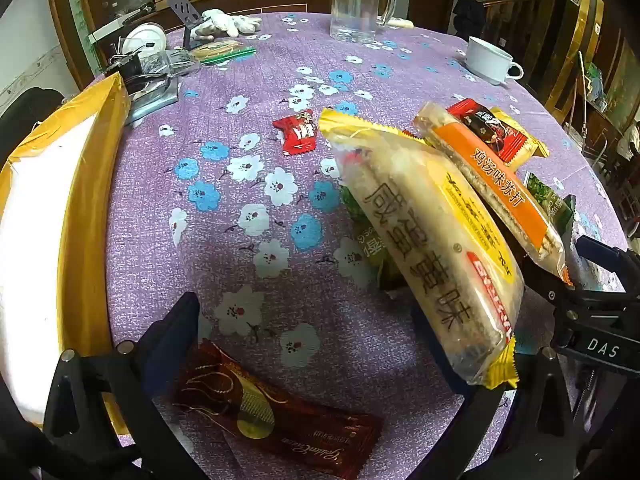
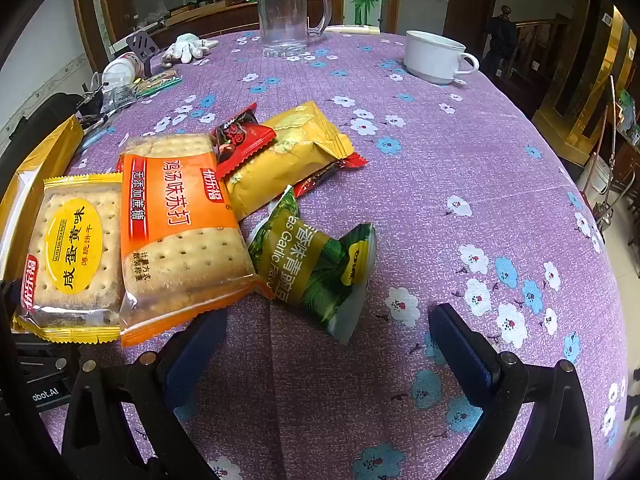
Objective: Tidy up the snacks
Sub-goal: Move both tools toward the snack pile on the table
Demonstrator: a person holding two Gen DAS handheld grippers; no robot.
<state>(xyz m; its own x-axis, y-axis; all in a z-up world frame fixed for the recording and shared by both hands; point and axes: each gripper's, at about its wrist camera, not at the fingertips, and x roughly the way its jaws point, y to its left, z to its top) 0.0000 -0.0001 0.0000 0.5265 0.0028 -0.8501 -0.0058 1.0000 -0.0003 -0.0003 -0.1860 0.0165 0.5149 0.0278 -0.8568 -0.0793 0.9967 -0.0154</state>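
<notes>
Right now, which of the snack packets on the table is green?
The green garlic-flavour pea packet, crumpled beside the orange cracker packet. The other packets are orange, yellow, red or brown.

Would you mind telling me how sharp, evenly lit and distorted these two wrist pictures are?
Left wrist view: strong fisheye bending of the table edge, the box's white inside blown out by glare, snack print sharp. Right wrist view: the same barrel curve, dark corner vignetting, even soft light, and crisp lettering on the orange cracker pack.
</notes>
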